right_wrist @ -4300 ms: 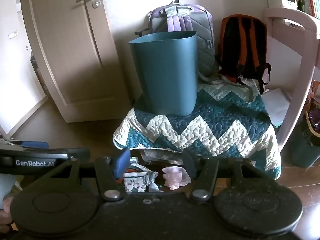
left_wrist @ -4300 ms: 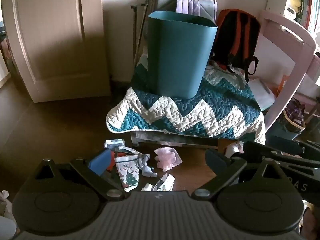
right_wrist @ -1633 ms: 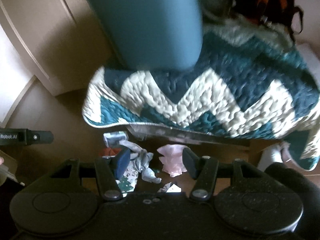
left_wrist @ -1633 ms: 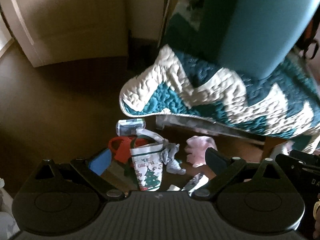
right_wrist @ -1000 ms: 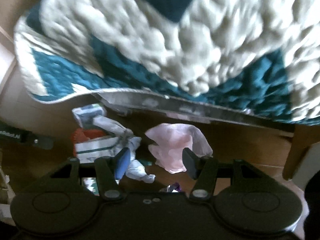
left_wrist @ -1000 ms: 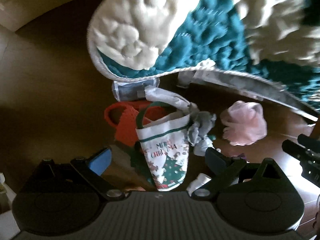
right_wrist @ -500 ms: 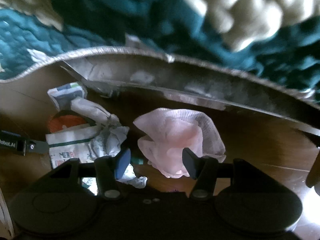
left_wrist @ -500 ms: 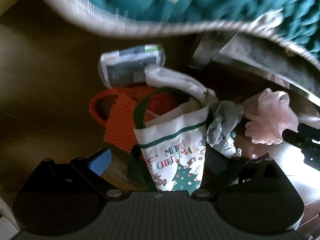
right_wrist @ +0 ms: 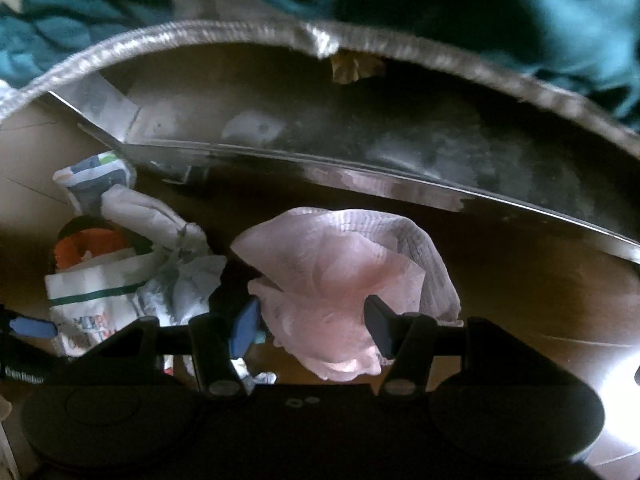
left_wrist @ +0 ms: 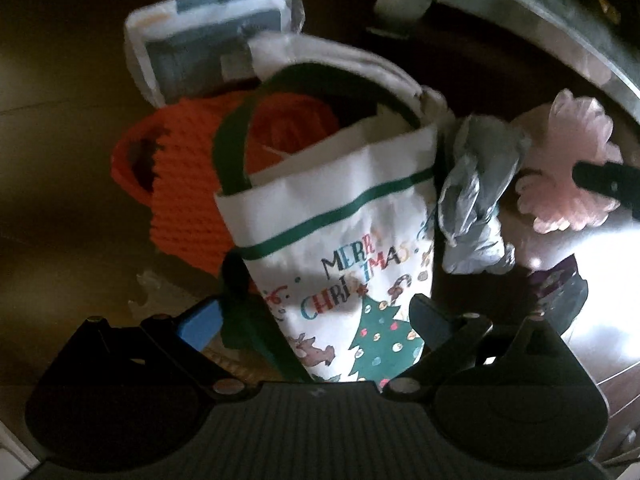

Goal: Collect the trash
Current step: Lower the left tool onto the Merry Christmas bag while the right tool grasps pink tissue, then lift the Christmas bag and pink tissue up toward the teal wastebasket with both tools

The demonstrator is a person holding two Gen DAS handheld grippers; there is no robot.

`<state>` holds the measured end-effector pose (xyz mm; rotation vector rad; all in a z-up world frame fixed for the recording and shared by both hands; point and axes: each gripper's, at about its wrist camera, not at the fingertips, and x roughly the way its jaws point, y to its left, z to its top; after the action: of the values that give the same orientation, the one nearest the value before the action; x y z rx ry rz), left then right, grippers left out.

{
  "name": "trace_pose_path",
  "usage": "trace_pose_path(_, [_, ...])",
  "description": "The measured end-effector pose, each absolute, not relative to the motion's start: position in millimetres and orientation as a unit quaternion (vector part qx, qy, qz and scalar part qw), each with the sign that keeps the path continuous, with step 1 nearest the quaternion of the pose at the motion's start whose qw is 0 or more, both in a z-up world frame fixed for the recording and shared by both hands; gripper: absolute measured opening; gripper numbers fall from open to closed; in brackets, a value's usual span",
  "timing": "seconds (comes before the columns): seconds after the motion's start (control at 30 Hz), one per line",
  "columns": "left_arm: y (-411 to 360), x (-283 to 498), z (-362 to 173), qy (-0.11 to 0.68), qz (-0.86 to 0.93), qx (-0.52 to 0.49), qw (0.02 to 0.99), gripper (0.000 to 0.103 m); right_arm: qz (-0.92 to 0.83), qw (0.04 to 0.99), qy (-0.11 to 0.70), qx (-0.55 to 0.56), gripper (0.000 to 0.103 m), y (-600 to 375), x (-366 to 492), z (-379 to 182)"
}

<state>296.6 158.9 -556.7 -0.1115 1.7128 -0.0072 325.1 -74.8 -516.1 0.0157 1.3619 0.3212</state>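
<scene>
**Inspector A:** Left gripper (left_wrist: pixel 316 316): jaws spread wide. The paper bag (left_wrist: pixel 340 248), white with a green stripe, a green handle and "MERRY CHRISTMAS" over a tree, lies between them. Its lower part fills the gap; neither finger is seen pressing it.

**Inspector B:** And around the bag?

**Inspector A:** An orange knit piece (left_wrist: pixel 176 200) lies behind it to the left, partly under it. Beyond that sits a grey and white packet (left_wrist: pixel 208 36). A crumpled grey wad (left_wrist: pixel 476 204) touches the bag's right edge. Further right is the pink tissue (left_wrist: pixel 568 176), with a dark bar of the other tool crossing it.

**Inspector B:** Right gripper?

**Inspector A:** Right gripper (right_wrist: pixel 310 322): jaws likewise apart. The pink tissue (right_wrist: pixel 344 280), crumpled and loosely bunched, sits between the two fingers; its near folds reach down past the tips. Whether the pads touch it cannot be determined. It is not pinched.

**Inspector B:** Surface and surroundings?

**Inspector A:** All items lie on a dark brown floor (right_wrist: pixel 540 292), glossy, with bright glare at the right. From the right wrist view the bag (right_wrist: pixel 92 300) and grey wad (right_wrist: pixel 180 280) lie left of the tissue, near but apart from it. A teal quilt (right_wrist: pixel 500 12) with a pale bound edge overhangs above, and a silvery frame rail (right_wrist: pixel 360 160) runs beneath it. The scene is dim and partly blurred.
</scene>
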Motion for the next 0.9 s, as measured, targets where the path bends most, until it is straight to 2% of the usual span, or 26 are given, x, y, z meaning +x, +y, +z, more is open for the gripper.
trace_pose_path(0.17, [158.3,293.9,-572.3,0.764,-0.012,-0.041,0.643,0.086,0.135,0.759,0.636,-0.008,0.057,-72.0,330.2,-531.4])
trace_pose_path(0.27, [154.3,293.3,-575.8,0.764,-0.026,-0.04,0.644,0.074,0.132,0.757,0.64,-0.017,0.056,-70.3,331.4,-538.6])
trace_pose_path(0.4, [149.0,291.2,-579.6,0.767,-0.038,-0.044,0.639,0.052,0.137,0.758,0.636,-0.04,0.054,-64.4,329.6,-542.3])
trace_pose_path(0.43, [147.5,289.9,-578.5,0.765,-0.042,-0.04,0.641,0.047,0.138,0.76,0.634,-0.045,0.052,-64.1,328.7,-541.5])
trace_pose_path(0.47, [146.4,289.0,-577.4,0.764,-0.047,-0.038,0.642,0.038,0.138,0.761,0.632,-0.05,0.046,-63.7,327.5,-540.7])
trace_pose_path(0.5, [145.2,288.1,-576.4,0.765,-0.049,-0.037,0.642,0.032,0.138,0.762,0.631,-0.054,0.026,-63.8,327.5,-539.7])
trace_pose_path(0.53, [144.6,287.7,-574.9,0.765,-0.05,-0.036,0.641,0.029,0.139,0.76,0.632,-0.054,0.021,-63.4,327.6,-538.2])
trace_pose_path(0.6, [143.1,287.7,-569.6,0.767,-0.057,-0.032,0.639,0.016,0.143,0.761,0.63,-0.053,0.017,-65.4,327.0,-531.7])
trace_pose_path(0.9, [132.7,287.4,-506.7,0.748,-0.099,0.004,0.656,0.009,0.146,0.785,0.6,-0.052,0.011,-82.5,308.1,-459.5])
